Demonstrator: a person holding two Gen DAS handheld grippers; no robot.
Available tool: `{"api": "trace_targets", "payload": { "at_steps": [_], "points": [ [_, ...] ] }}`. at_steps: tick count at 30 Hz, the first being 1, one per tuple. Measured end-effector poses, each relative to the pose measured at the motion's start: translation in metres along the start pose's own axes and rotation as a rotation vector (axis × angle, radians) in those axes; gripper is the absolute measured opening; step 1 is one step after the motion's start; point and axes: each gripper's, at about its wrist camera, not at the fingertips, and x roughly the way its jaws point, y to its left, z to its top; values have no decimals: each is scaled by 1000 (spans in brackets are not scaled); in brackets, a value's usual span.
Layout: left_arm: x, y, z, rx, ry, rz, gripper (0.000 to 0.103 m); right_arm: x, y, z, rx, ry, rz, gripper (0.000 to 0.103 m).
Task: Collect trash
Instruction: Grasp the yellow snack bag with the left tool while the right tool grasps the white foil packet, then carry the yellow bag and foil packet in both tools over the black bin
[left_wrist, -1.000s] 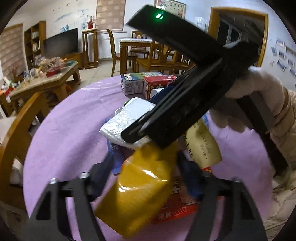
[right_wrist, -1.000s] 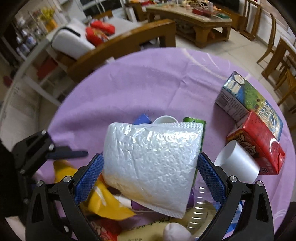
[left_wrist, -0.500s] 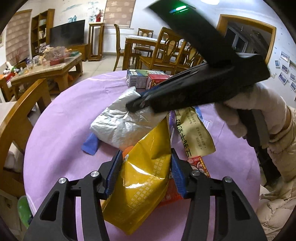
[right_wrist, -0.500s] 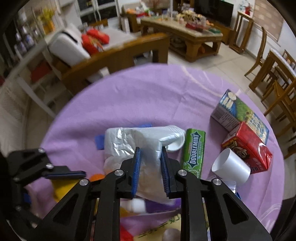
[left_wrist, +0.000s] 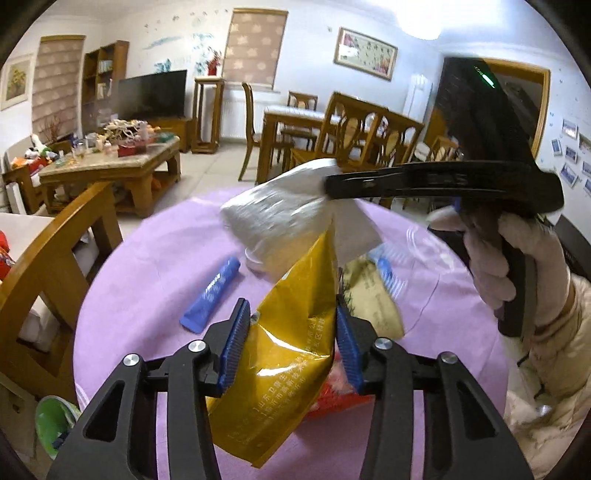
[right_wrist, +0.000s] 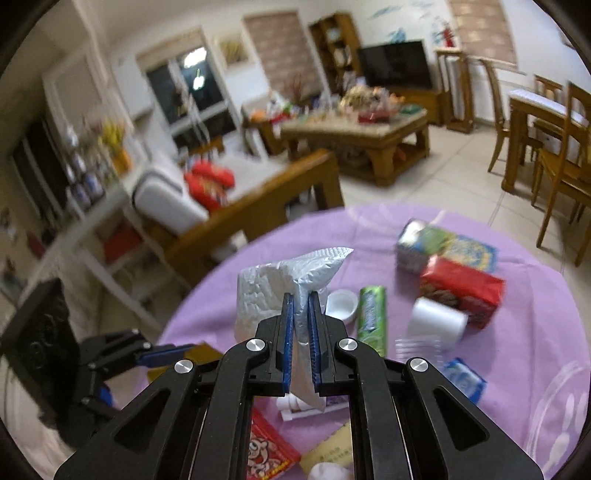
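Trash is scattered over the round surface with the purple cloth, and two pieces are lifted above it. A yellow foil bag is pinched between the blue pads of the left hand-held gripper, whose jaws have just been closing on it. A silver foil pouch is clamped by the right hand-held gripper, with its jaws pressed almost together on the thin foil.

Below the pouch a white cap and a green gum pack are lying just beside each other. Toward the far right edge a white paper cup lies on its side, touching a red carton, and a blue-green carton lies behind it. A blue tube is seen near the left edge. At the near edge a red wrapper and a beige packet are partly hidden by the gripper.
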Motion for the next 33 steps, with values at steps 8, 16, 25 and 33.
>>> {"api": "trace_targets", "payload": {
  "at_steps": [8,16,25,33],
  "points": [
    [11,-20,15,-6,-21,-2,18,-116,-112,-37,136,-171,-27,9],
    [25,-74,37,53,-31,-46,18,-200,-201,-97,252,-291,-82,9],
    [64,-174,75,137,-86,-196,18,-325,-334,-183,423,-516,-253,9],
    [139,-281,98,179,-75,-404,18,-409,-453,-268,571,-617,-480,9]
  ]
}}
